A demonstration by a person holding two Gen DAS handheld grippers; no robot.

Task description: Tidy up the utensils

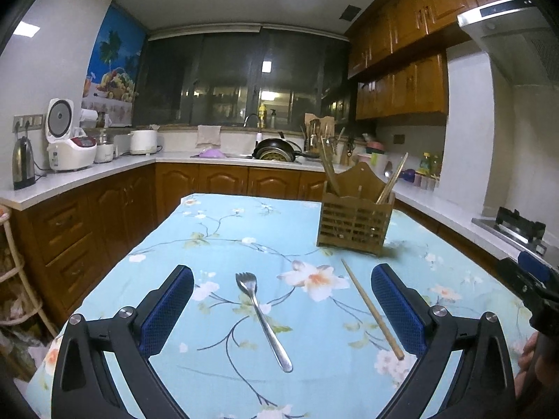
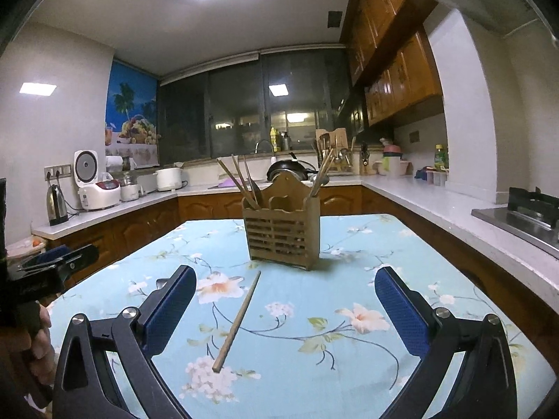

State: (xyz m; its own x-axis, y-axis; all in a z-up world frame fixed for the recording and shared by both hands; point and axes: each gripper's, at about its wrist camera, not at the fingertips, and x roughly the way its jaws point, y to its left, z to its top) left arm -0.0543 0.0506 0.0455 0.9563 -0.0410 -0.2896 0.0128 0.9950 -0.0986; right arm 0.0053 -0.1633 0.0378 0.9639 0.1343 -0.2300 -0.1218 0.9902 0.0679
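Observation:
A metal fork (image 1: pixel 262 317) lies on the floral tablecloth (image 1: pixel 223 244), between the open fingers of my left gripper (image 1: pixel 281 279). A single wooden chopstick (image 1: pixel 371 309) lies to its right; it also shows in the right wrist view (image 2: pixel 238 319), between the open fingers of my right gripper (image 2: pixel 284 279). A slatted wooden utensil holder (image 1: pixel 354 221) stands further back on the table (image 2: pixel 282 234), with several chopsticks and a spoon in it. Both grippers are empty and hover above the table.
The right gripper shows at the right edge of the left wrist view (image 1: pixel 534 279); the left gripper shows at the left edge of the right wrist view (image 2: pixel 52 265). Counters with a rice cooker (image 1: pixel 68 146), kettle (image 1: pixel 22 164), sink and stove (image 2: pixel 524 216) surround the table.

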